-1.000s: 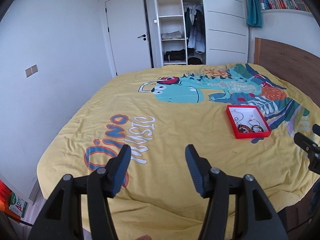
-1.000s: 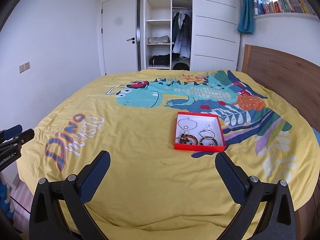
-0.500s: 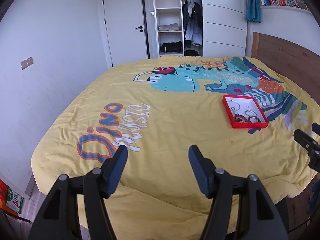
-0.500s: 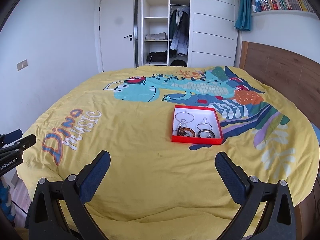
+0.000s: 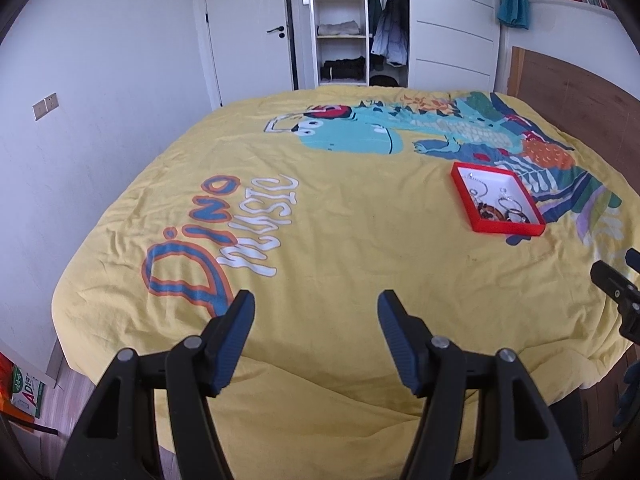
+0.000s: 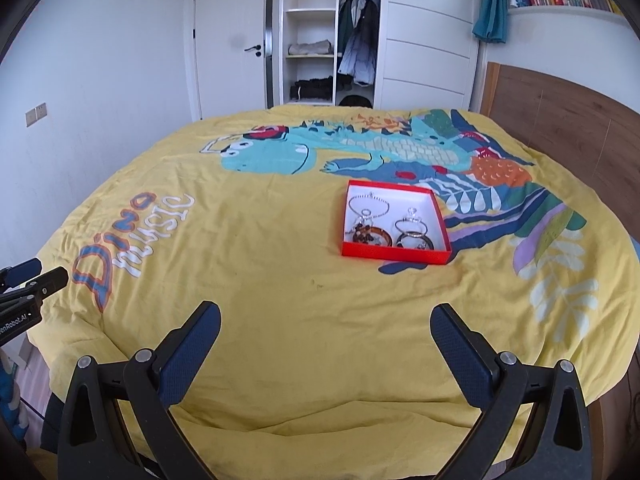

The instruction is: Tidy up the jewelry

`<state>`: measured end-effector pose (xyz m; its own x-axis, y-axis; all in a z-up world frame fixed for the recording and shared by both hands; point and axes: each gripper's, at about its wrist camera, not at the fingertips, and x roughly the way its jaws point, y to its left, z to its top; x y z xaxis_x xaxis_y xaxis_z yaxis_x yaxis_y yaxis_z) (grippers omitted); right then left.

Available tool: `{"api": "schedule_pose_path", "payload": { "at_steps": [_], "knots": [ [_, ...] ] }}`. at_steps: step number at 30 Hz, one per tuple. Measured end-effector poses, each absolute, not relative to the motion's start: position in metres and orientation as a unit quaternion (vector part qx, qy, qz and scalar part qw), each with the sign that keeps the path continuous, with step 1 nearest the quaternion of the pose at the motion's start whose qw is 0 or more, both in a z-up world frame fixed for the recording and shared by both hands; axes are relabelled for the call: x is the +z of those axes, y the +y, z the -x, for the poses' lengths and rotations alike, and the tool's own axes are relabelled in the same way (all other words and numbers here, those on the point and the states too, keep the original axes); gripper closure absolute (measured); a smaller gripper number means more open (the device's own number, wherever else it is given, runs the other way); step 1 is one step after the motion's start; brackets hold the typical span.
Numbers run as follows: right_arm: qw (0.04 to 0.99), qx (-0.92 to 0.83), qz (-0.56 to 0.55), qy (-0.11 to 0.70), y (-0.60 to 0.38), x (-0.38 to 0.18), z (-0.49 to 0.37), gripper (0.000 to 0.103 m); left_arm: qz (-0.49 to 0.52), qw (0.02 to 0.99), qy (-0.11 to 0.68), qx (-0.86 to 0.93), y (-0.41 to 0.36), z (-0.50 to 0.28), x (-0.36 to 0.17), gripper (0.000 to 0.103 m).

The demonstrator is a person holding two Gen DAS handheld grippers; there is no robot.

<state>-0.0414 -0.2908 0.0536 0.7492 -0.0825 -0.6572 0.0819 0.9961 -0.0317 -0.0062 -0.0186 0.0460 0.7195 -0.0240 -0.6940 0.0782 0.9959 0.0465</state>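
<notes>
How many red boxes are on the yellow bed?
1. The red box sits on the yellow bed cover beside the dinosaur picture's tail end, with jewelry lying inside it. Nothing suggests another is hidden.

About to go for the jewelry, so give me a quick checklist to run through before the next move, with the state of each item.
1. Left gripper open, nothing between its fingers: ok.
2. Right gripper open and empty: ok.
3. Red box lies flat on the bedspread, uncovered: ok.
4. Jewelry inside the box: ok.
5. Pieces free of each other: cannot tell, they lie close together.
6. Path to the box unblocked: ok.
</notes>
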Motion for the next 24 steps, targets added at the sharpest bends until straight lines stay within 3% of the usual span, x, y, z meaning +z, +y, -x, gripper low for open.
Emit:
{"api": "schedule_pose_path", "payload": {
  "at_steps": [24],
  "knots": [
    [0.929, -0.059, -0.009, 0.364, -0.307, 0.037, 0.031, 0.000, -0.060, 0.919, 0.387, -0.051, -0.053, -0.008, 0.034, 0.041]
  ]
}}
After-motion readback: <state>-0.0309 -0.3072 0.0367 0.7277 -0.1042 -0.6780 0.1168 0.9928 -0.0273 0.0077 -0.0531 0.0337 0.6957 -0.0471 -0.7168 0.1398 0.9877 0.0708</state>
